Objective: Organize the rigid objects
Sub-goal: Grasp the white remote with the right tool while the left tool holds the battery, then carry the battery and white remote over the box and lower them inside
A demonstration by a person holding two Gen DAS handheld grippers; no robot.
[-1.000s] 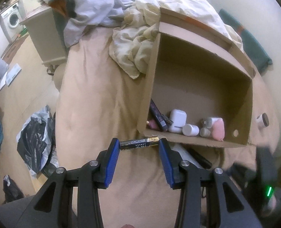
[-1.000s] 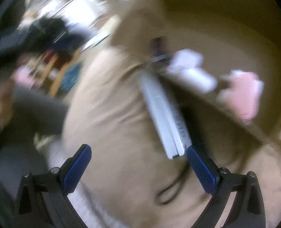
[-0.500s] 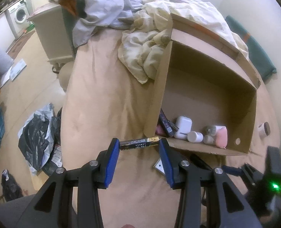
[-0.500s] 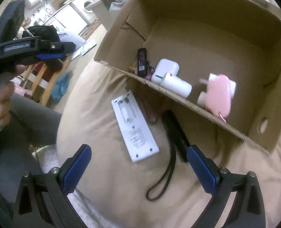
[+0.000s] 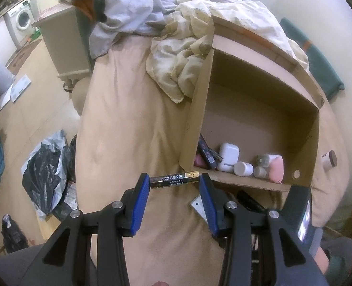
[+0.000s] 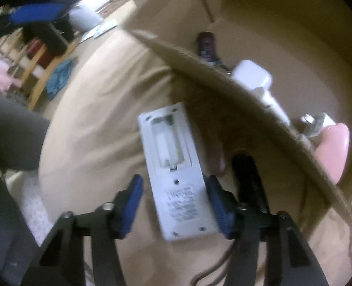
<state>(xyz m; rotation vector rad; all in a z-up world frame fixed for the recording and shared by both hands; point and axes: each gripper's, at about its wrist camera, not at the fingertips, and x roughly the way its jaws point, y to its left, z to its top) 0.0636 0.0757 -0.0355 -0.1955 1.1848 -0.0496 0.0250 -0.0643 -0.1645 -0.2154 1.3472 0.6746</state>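
Note:
My left gripper (image 5: 174, 187) is shut on a black and gold battery (image 5: 174, 180), held crosswise between its blue pads above the beige bed (image 5: 128, 119). A white remote (image 6: 173, 174) lies face down on the bed with its battery bay uncovered. My right gripper (image 6: 174, 200) straddles its lower half. The jaws are closing, and a thin gap still shows at the left pad (image 6: 134, 197). Just beyond stands an open cardboard box (image 5: 199, 109) holding a white case (image 5: 228, 153), a pink item (image 5: 277, 169) and several other small things.
A black object with a cord (image 6: 249, 178) lies right of the remote, against the box's front wall (image 6: 223, 81). Crumpled sheets (image 5: 176, 54) sit behind the box and a small jar (image 5: 329, 163) to its right. Black bags (image 5: 45, 166) lie on the floor. A grey-clad leg (image 6: 9, 131) is at the left.
My right gripper dropped towards the white remote and its jaws narrowed from wide open to just around it. The left gripper kept the battery and stayed put.

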